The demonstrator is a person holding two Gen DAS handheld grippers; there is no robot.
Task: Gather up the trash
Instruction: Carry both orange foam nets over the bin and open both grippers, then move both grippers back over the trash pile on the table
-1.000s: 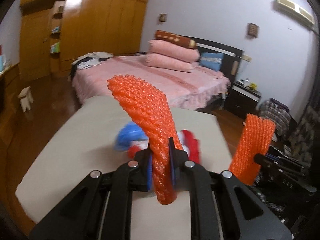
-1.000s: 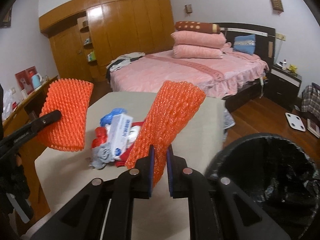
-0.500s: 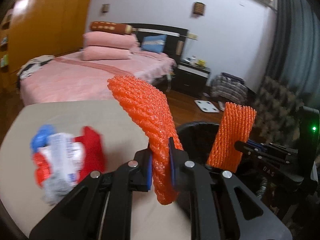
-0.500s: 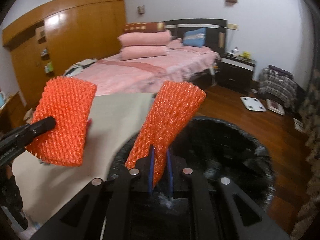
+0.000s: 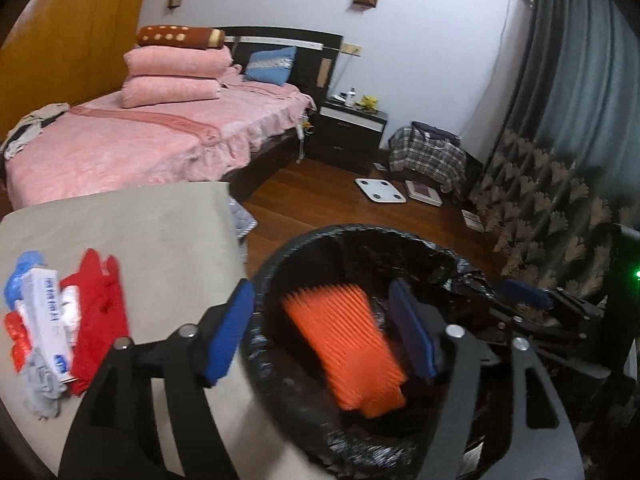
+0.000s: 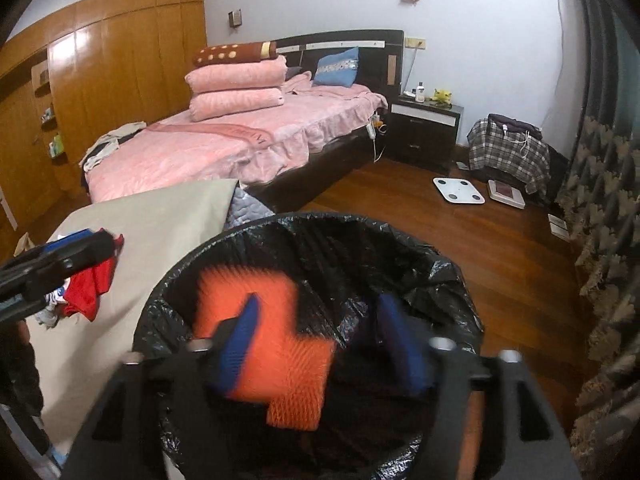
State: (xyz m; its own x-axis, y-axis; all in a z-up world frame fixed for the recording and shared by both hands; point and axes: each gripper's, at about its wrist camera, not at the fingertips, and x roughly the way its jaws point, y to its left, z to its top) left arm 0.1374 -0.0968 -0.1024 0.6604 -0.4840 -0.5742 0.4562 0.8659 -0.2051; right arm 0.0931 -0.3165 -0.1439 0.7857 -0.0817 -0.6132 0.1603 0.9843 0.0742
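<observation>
My left gripper (image 5: 320, 332) hangs over the black-bagged trash bin (image 5: 360, 234) with its jaws opening. An orange foam net (image 5: 344, 348) falls blurred below them, free of the blue pads (image 5: 230, 332). My right gripper (image 6: 320, 338) is also above the bin (image 6: 320, 222), jaws opening, and orange foam net pieces (image 6: 280, 360) drop inside, not pinched. On the beige table (image 5: 160, 232) to the left lie a red cloth (image 5: 96, 320), a white box (image 5: 48, 320), blue plastic (image 5: 24, 268) and a grey rag (image 5: 40, 392). The left gripper's tip (image 6: 60, 256) shows over that pile.
The bin stands against the table's right edge. Beyond are a pink bed (image 6: 240, 148), a dark nightstand (image 6: 424, 132), a white scale (image 6: 458, 190) on the wooden floor, a plaid bag (image 6: 508, 148) and a patterned curtain (image 6: 608, 240) at the right.
Both grippers swung right from over the table to above the bin. Each was shut on an orange foam net and has since opened, and the nets are dropping into the bin.
</observation>
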